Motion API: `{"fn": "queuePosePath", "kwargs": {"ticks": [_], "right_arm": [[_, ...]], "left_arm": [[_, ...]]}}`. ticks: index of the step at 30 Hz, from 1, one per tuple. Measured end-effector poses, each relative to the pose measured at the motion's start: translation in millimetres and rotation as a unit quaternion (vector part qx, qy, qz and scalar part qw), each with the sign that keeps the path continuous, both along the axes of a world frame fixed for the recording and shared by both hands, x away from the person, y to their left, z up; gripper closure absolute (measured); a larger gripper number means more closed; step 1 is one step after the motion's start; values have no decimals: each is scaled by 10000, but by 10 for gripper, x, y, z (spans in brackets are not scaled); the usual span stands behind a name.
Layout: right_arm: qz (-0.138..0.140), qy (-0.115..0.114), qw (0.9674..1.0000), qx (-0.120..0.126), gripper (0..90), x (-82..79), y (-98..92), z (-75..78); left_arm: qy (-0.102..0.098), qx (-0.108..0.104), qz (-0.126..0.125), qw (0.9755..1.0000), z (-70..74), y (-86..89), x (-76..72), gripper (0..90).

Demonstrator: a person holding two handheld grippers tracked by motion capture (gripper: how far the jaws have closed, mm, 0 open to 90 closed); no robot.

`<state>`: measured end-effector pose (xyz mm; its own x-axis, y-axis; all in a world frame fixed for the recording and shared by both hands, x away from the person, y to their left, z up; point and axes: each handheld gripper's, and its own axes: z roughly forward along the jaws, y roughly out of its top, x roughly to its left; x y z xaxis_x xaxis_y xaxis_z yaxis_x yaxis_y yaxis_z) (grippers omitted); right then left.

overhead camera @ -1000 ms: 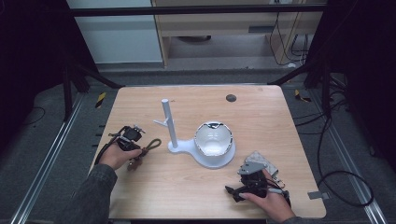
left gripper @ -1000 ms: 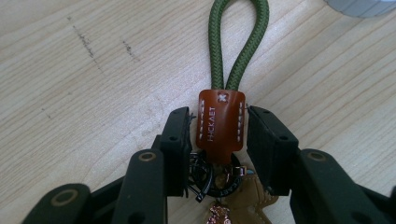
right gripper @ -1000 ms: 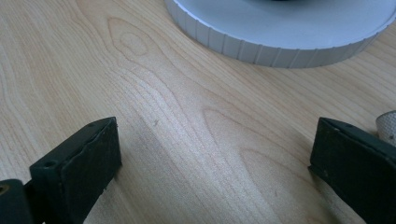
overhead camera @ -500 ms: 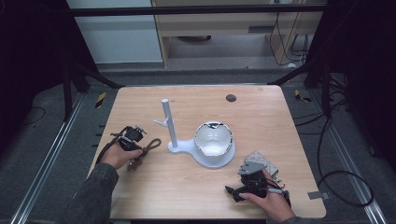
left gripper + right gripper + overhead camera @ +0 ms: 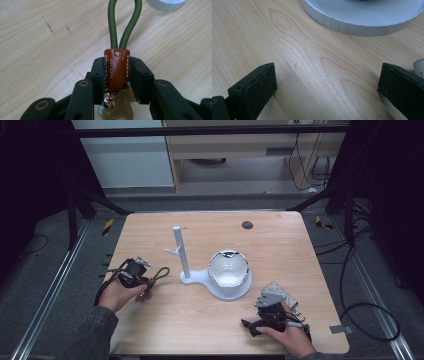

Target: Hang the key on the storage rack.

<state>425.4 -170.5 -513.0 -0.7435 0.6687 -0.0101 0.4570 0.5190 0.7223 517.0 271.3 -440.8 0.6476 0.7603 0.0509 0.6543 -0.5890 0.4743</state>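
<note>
"HACKAET" on brown leather tag (image 5: 117, 65)

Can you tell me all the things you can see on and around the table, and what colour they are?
table: one, light wood, middle of the high view.
stand: one, white, an upright post with a small hook, on a flat base at mid-table.
bowl: one, white with a dark rim, on the stand's round base.
keychain: one, brown leather tab with a green cord loop, gripped at the table's left.
dark disc: one, far side of the table.
cables: several, black, on the floor at right.
left tool: one, black, shut on the keychain's tab.
right tool: one, black, jaws wide apart over bare wood, near right corner.
</note>
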Motion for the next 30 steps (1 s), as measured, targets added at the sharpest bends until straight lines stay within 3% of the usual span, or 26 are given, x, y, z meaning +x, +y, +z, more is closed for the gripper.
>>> {"fn": "queuePosePath", "kwargs": {"ticks": [6,8,12,17,20,23,24,25,26,27,30], "right_arm": [[5,-5,10000,0,18,1,0,0],[0,1,10000,1,18,0,0,0],[1,1,10000,0,18,0,0,0],[0,1,10000,0,18,0,0,0],[4,0,10000,-3,18,1,-1,0],[3,0,10000,-4,18,0,-1,0],[3,0,10000,-4,18,0,-1,0],[3,1,10000,-3,18,0,-1,0],[3,1,10000,-3,18,0,-1,0],[3,1,10000,-4,18,0,-1,0],[3,0,10000,-3,18,0,-1,0]], "left_arm": [[-494,-383,-67,9980,123,31,-289,655],[-653,-551,-68,9963,164,24,-370,655],[-984,-632,-161,9930,247,-28,-498,655],[-1403,-849,-220,9862,337,-101,-638,656],[-1551,-970,-252,9828,370,-129,-697,656],[-1747,-1111,-291,9779,407,-179,-805,656],[-1747,-1111,-291,9779,407,-179,-805,656],[-1797,-1195,-333,9759,429,-203,-856,656],[-1797,-1195,-333,9759,429,-203,-856,656],[-1870,-1259,-365,9736,449,-227,-906,656],[-1931,-1292,-397,9718,466,-244,-943,656]]}}
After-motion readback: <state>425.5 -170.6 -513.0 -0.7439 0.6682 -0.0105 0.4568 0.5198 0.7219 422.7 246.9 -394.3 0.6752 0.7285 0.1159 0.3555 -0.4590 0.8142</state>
